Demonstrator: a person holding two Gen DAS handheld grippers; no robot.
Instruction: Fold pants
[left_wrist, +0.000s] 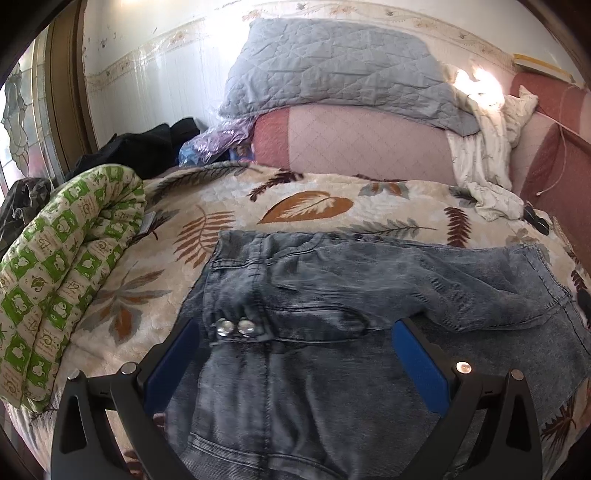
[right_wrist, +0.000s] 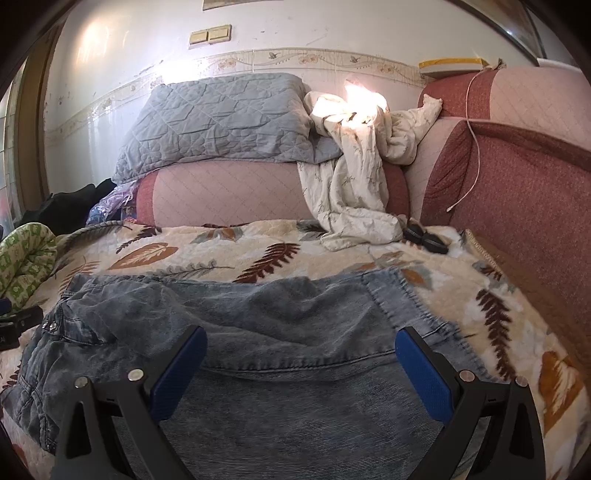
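pants (left_wrist: 332, 295) lie folded beneath both gaping tongs, left tongs (left_wrist: 295, 332) and right tongs (right_wrist: 301, 341).

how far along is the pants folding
Partly done: the jeans lie on the leaf-print blanket with one layer already folded over, its hemmed edge across the middle. Nothing is in hand: left gripper and right gripper are both open above the denim. Further folds look left.

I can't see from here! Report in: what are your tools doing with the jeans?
Left tool open, over waistband. Right tool open, over leg. Jeans lying on leaf blanket, partly folded, ungripped. Nothing in the way.
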